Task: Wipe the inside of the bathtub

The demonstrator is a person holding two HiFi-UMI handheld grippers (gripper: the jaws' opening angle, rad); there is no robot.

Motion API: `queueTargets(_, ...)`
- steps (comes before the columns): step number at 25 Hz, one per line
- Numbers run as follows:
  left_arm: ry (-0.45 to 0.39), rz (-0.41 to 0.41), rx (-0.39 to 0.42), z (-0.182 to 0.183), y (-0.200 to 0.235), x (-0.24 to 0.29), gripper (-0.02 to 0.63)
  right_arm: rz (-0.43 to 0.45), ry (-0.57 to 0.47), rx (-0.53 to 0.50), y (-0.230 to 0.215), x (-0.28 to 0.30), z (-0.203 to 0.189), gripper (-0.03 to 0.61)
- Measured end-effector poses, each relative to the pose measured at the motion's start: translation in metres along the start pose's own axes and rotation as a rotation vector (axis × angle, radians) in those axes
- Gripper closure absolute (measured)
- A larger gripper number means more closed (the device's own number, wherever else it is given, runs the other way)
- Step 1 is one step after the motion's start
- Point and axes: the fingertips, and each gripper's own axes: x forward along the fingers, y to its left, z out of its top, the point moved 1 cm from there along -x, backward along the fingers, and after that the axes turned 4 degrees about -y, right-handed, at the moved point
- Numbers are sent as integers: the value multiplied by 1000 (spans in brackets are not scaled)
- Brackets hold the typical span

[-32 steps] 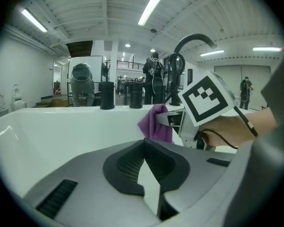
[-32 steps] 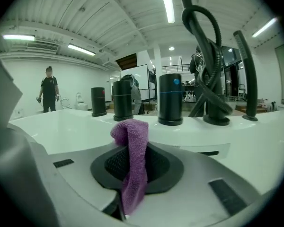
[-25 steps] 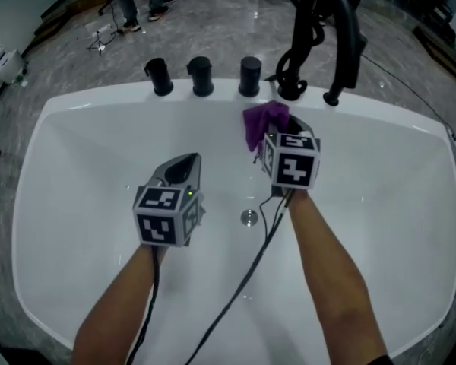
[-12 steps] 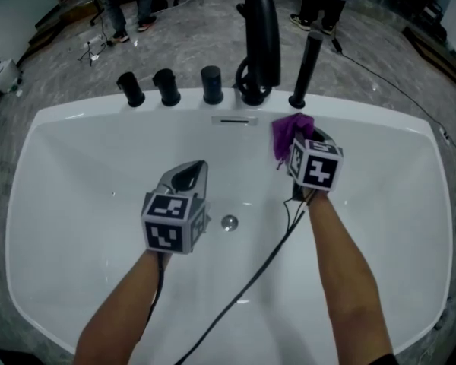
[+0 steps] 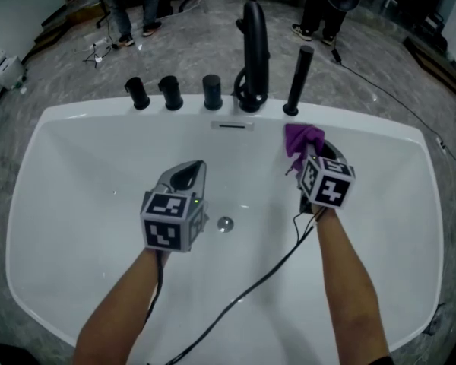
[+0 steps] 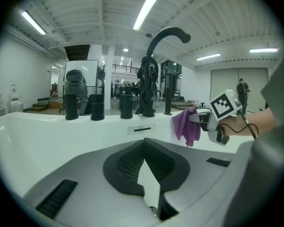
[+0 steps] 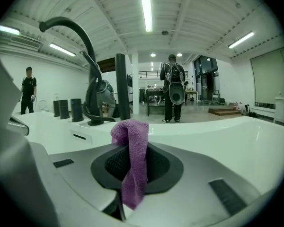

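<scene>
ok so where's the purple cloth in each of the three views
Head view: purple cloth upper right of centre, at the tip of the right gripper.
Left gripper view: cloth right of centre, hanging from that gripper.
Right gripper view: cloth in the centre, clamped between the jaws.
Shared landmark: the black arched faucet, left of the cloth in all three.

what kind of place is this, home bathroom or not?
Probably a showroom or test hall, not a home bathroom. The white bathtub with its black faucet sits in a big open room under ceiling strip lights, with people standing behind it.
</scene>
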Motion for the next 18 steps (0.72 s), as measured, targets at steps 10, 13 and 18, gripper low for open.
queueTargets(10,-61,-109,-34,60,-31,-87,607,104,-144,18,71,-143,77,520)
queueTargets(13,-117,-170,-1,92,-39,-125,607,117,-180,16,102,-192,106,520)
queueTargets(18,-184,-246,77,140,-39,-197,607,117,-221,20,162,-271,146,520)
